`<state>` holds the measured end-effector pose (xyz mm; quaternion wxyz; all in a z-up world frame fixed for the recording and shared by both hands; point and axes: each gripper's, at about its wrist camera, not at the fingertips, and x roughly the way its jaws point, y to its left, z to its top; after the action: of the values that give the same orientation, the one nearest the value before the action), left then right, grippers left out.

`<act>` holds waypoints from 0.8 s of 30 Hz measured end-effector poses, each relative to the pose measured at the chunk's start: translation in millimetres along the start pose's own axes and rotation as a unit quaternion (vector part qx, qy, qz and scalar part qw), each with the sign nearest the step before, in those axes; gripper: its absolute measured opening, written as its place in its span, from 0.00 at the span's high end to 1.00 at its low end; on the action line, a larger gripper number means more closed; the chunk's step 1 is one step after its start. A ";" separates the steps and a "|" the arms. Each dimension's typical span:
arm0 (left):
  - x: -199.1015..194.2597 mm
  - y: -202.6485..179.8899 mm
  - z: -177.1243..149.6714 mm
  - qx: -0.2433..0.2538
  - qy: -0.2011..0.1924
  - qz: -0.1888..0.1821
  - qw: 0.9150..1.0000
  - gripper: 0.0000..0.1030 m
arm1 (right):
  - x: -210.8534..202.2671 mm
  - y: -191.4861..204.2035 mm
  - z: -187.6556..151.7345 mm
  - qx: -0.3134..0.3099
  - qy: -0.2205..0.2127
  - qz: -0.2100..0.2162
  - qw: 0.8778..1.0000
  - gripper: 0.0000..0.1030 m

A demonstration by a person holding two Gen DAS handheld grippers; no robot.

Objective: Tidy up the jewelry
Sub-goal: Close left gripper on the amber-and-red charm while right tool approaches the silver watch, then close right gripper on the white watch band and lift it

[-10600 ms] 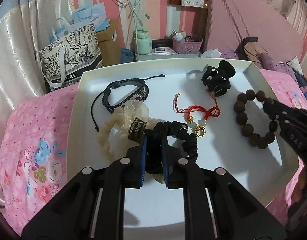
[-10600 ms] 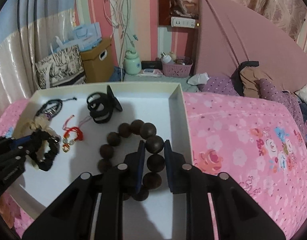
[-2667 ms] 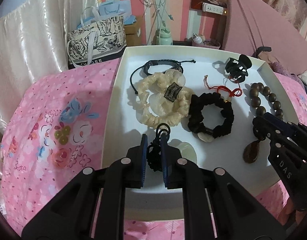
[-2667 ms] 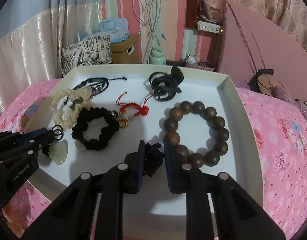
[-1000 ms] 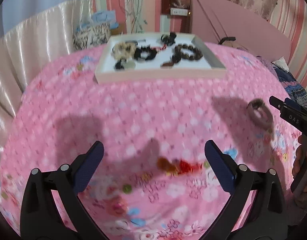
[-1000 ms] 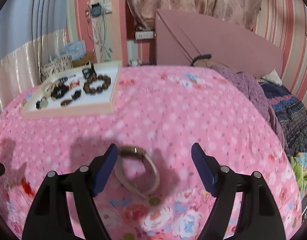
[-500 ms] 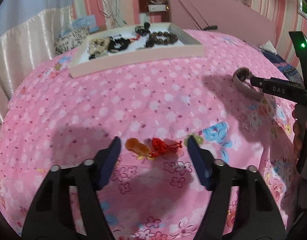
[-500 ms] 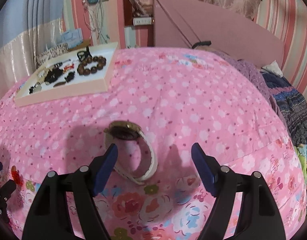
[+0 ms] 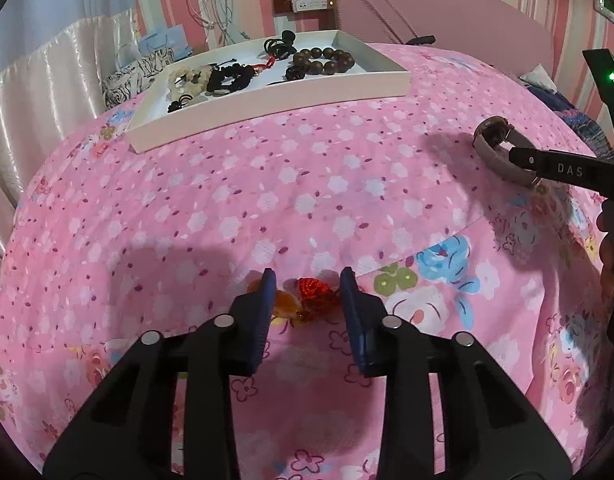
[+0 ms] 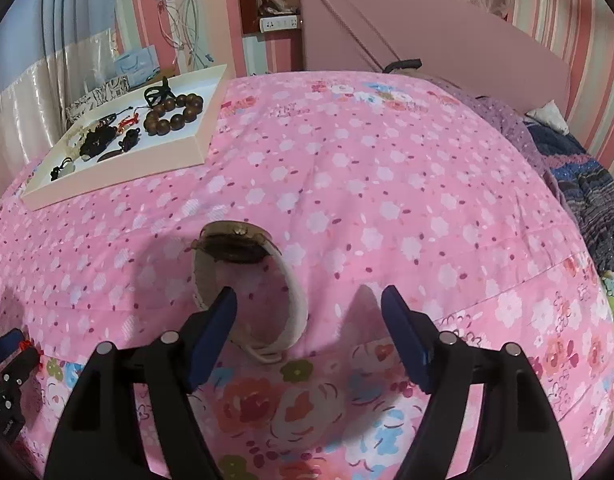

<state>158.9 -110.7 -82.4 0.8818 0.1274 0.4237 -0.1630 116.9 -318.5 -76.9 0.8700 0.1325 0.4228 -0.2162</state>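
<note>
A red knotted charm with an orange stone [image 9: 305, 298] lies on the pink floral bedspread. My left gripper [image 9: 305, 280] is open, its jaws on either side of the charm, not closed on it. A wristwatch with a pale strap [image 10: 251, 280] lies on the bedspread; it also shows in the left wrist view [image 9: 497, 146]. My right gripper [image 10: 309, 300] is open, its left fingertip [image 10: 226, 300] at the strap's near left side. The white tray [image 9: 267, 92] with several bracelets and hair ties sits at the far side, also seen in the right wrist view [image 10: 203, 136].
A pink headboard [image 10: 427, 40] stands behind the bed. Dark and purple clothes [image 10: 579, 168] lie at the right edge. A curtain and bags [image 9: 119, 76] are beyond the tray on the left.
Both grippers moved closer to their items. The left jaws narrowed around the red charm; the right gripper came down over the watch.
</note>
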 end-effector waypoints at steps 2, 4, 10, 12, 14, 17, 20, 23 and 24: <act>-0.2 1.3 0.4 -0.002 0.000 0.002 1.000 0.77 | 2.1 -1.0 0.2 0.008 0.008 0.019 1.000 0.50; -0.2 4.6 0.9 -0.007 0.002 -0.003 1.000 0.79 | 3.9 -0.6 -0.9 0.010 0.011 0.021 1.000 0.57; -0.7 15.2 1.1 -0.026 0.005 -0.019 0.999 0.86 | 3.8 0.6 -1.0 0.017 0.007 0.040 0.999 0.76; -0.5 17.6 1.7 -0.031 0.007 -0.023 0.999 0.87 | 4.8 1.1 -0.4 0.017 0.006 0.042 0.999 0.79; -0.2 18.3 2.1 -0.034 0.008 -0.026 0.999 0.89 | 5.1 0.5 0.4 0.018 0.002 0.041 0.999 0.91; 0.6 20.9 2.8 -0.042 0.010 -0.030 0.999 0.93 | 6.1 -2.7 1.3 0.027 0.002 0.050 0.998 0.92; 1.4 22.0 4.9 -0.046 0.010 -0.034 0.998 0.95 | 4.8 -2.2 1.9 0.028 -0.005 0.052 0.998 0.93; 1.5 22.8 7.1 -0.047 0.008 -0.032 0.998 0.95 | 0.8 -1.6 3.4 0.029 -0.019 0.050 0.998 0.93; 0.7 24.6 8.2 -0.050 0.006 -0.031 0.998 0.96 | -0.2 -1.5 4.0 0.029 -0.021 0.051 0.998 0.93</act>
<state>174.9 -91.3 -75.8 0.8791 0.0714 0.4403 -0.1678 118.8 -321.4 -74.4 0.8845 0.1748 0.3903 -0.1864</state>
